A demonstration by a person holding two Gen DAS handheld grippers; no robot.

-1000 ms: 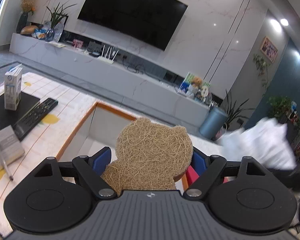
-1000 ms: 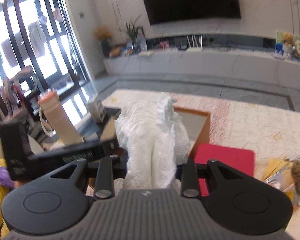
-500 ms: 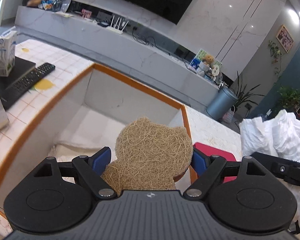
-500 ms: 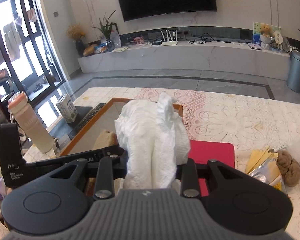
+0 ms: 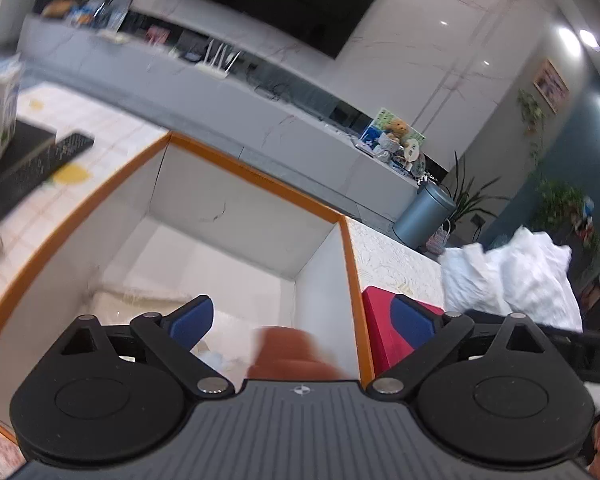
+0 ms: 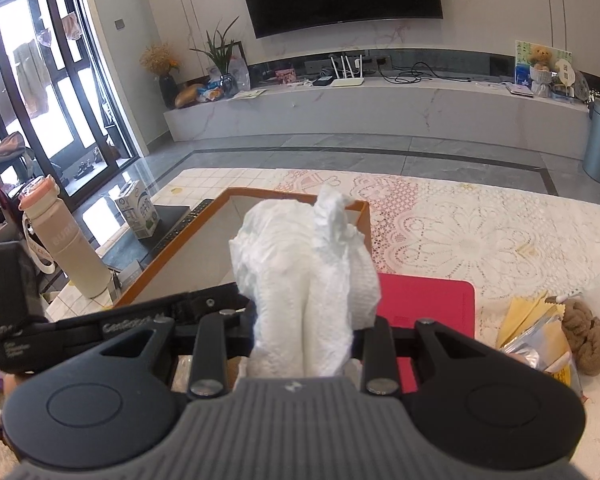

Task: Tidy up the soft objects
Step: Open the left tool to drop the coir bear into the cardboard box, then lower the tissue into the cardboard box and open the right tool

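Observation:
My left gripper [image 5: 300, 310] hangs over the white box with an orange rim [image 5: 260, 178], and its blue-padded jaws are opening. The brown fibre pad [image 5: 288, 352] is a blur low between them, free of both pads, above the box's inside. My right gripper [image 6: 308, 320] is shut on a crumpled white cloth [image 6: 300, 276], held upright just right of the box [image 6: 172, 256]. In the left wrist view that cloth [image 5: 512, 276] shows at the right. In the right wrist view the left gripper's body [image 6: 100, 328] crosses the lower left.
A red mat [image 6: 428, 304] lies against the box's right side. Right of it are yellow packets [image 6: 532, 320] and a brown plush lump [image 6: 584, 336]. Left of the box stand a beige bottle [image 6: 60, 248], a milk carton [image 6: 138, 210] and a remote [image 6: 188, 220].
The left jaws have spread and the brown pad has slipped down out of their grip. Both grippers have come lower and closer over the box. The right still holds the cloth.

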